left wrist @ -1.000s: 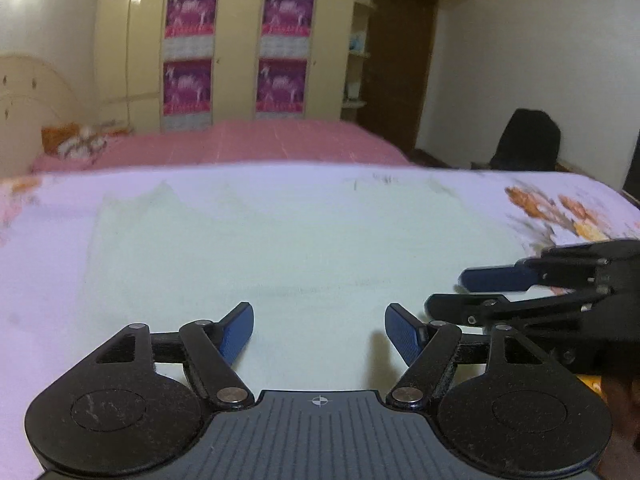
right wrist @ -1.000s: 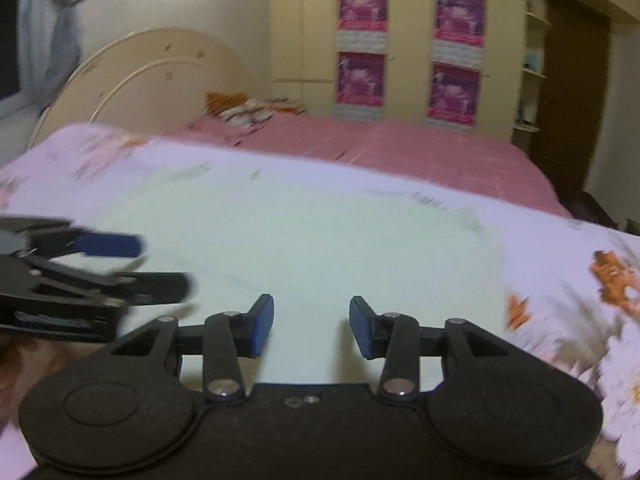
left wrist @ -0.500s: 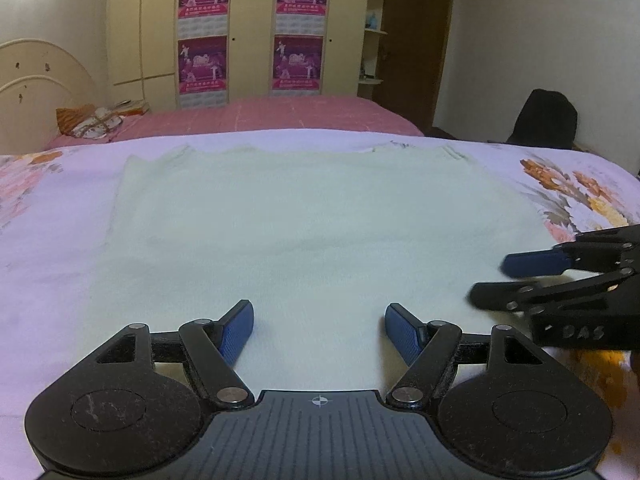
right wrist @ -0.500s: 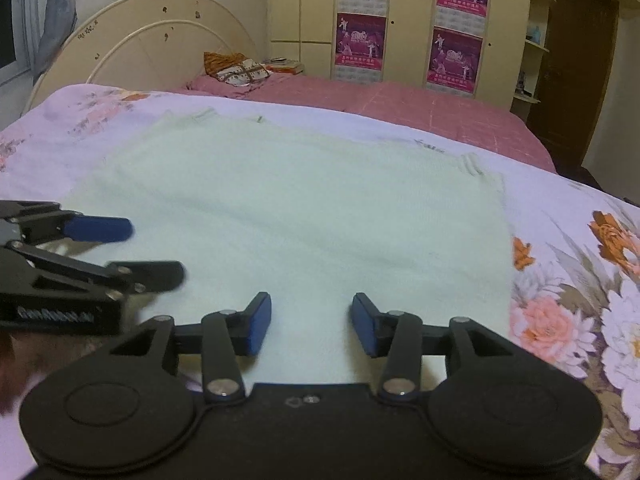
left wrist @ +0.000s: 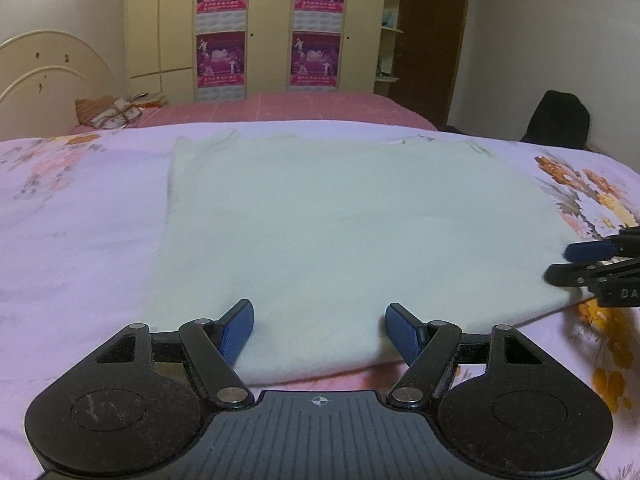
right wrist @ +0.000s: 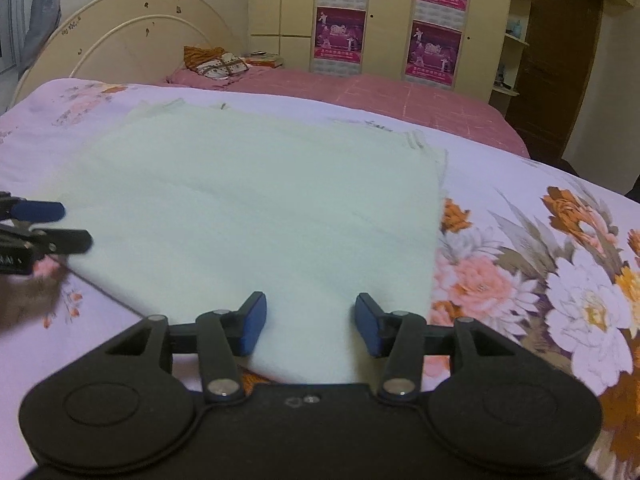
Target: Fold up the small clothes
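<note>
A pale green garment point(left wrist: 340, 236) lies flat on the floral bedsheet; it also shows in the right wrist view point(right wrist: 256, 216). My left gripper point(left wrist: 319, 332) is open and empty, its blue pads over the garment's near edge toward the left. My right gripper point(right wrist: 310, 322) is open and empty over the near edge close to the garment's right corner. The right gripper shows at the right edge of the left wrist view point(left wrist: 600, 264). The left gripper shows at the left edge of the right wrist view point(right wrist: 44, 228).
The pink floral bedsheet point(left wrist: 72, 248) surrounds the garment. A pink bed point(left wrist: 304, 108) with a folded bundle point(left wrist: 108, 110) lies behind, then a wardrobe point(left wrist: 256, 28) and a dark door point(left wrist: 432, 36). A black chair point(left wrist: 558, 120) stands at the right.
Both grippers have pulled back toward the garment's near edge and moved apart sideways. The whole garment has come into view. Both stay open.
</note>
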Motion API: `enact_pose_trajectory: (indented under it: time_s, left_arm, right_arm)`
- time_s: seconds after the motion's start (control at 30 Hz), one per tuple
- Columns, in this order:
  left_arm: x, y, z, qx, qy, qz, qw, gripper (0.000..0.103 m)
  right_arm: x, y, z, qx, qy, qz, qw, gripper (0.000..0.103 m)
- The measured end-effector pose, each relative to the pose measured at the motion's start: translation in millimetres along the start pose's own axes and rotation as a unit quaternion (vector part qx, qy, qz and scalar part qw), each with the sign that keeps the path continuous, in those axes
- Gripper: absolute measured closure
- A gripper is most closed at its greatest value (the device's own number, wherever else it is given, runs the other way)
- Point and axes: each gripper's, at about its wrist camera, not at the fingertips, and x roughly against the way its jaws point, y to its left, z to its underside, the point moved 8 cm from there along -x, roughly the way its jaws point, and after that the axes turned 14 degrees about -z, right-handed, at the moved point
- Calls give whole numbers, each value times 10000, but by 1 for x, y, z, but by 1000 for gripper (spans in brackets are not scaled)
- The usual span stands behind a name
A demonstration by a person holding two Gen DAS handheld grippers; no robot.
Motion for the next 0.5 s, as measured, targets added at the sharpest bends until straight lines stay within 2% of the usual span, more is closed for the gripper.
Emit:
enact_pose_trajectory:
  time_s: [0.33,0.47,0.5]
  left_arm:
    - [9,22,9,59,57,-136,9999,31]
    - [8,23,11,53,128,-197,9997,31]
    - [7,23,12,55,113,-219,9997,31]
  right_arm:
    - [15,-15,12,-32,59,96,9999,55]
    - [34,-9,10,122,-164,202,9996,58]
    - [31,-9,16,113,-58,179,9998,60]
